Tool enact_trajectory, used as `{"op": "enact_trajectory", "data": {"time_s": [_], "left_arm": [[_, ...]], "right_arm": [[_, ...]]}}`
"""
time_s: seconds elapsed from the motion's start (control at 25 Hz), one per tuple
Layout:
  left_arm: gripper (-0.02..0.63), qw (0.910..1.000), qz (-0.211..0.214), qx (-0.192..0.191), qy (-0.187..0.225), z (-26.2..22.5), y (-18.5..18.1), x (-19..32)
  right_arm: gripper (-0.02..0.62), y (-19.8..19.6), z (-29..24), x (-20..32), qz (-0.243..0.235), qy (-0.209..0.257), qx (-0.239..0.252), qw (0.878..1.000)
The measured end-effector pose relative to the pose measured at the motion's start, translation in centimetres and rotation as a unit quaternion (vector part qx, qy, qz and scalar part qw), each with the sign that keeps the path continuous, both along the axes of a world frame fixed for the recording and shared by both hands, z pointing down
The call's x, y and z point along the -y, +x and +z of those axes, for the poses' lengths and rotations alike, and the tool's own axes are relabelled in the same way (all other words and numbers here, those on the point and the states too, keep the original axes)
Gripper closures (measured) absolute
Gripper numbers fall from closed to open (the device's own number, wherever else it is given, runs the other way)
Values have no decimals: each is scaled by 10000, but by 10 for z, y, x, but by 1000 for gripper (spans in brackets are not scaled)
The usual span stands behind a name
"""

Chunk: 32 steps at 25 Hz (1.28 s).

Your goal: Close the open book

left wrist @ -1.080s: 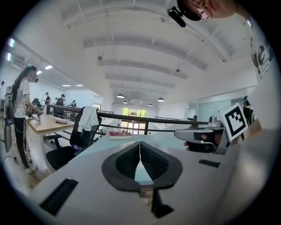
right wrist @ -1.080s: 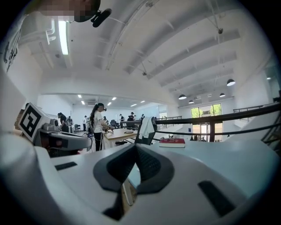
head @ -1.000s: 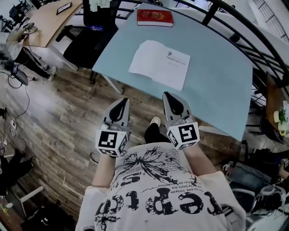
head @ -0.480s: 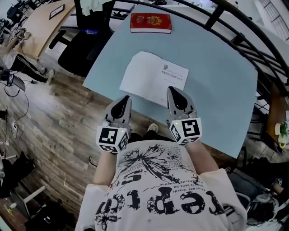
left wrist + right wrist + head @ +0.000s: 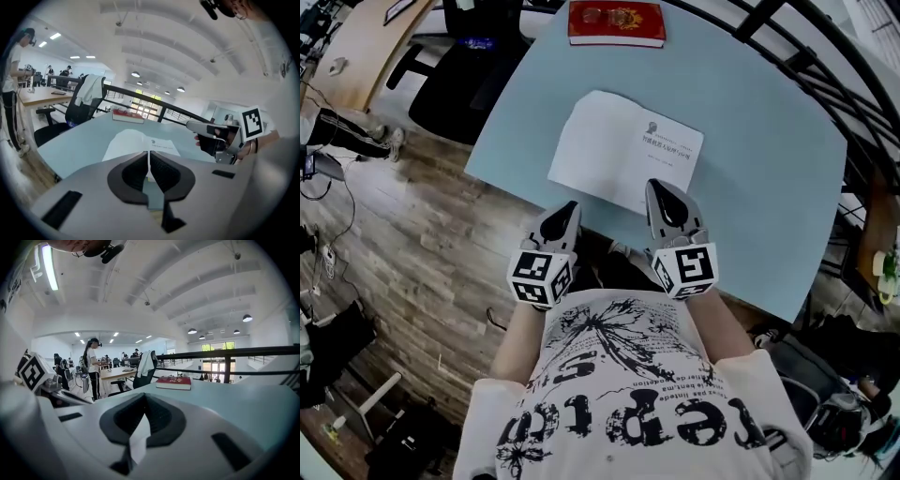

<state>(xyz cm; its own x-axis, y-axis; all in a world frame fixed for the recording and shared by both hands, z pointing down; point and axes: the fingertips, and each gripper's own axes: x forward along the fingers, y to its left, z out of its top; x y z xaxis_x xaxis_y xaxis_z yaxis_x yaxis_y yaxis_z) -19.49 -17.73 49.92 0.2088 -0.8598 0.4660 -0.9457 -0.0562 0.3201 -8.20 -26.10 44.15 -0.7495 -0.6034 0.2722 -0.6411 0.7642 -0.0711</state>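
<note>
At lower centre, left gripper (image 5: 571,205) and right gripper (image 5: 660,186), fingers clenched empty, had advanced to the unclosed open book (image 5: 619,145).

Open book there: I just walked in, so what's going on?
A person stands at the near edge of the light blue table with a gripper in each hand. The open book lies flat and untouched. The left gripper and right gripper are both shut and empty, the right one's tip at the book's near edge. A closed red book sits at the far edge.
</note>
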Motion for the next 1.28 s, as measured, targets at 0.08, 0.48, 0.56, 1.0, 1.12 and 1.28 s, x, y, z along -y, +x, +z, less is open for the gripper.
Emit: {"op": "enact_trajectory", "data": {"time_s": [0.08,0.48,0.56,1.0,1.12,1.28], "left_arm": [[583,9990,-42,-292,-337,22,2,-3],[423,9736,-688,-1859,-1136,94,10,12],[417,9692,-792,-2004,-1194,101,5,18],[417,9553,-1104,-2325,-1455,125,-11,42],[424,9534,-1145,-2394,-1435,123,-13,44],[507,9581,-1101,-2262,-1373,117,-15,40]], "right_arm": [[586,-4,8,-2,-14,-78,-51,10000],[586,2,43,-6,1,-333,-310,9990],[586,6,47,-3,59,-359,-346,9987],[585,18,54,13,249,-402,-392,9981],[586,23,52,17,331,-374,-382,9980],[586,32,45,20,465,-324,-357,9978]]}}
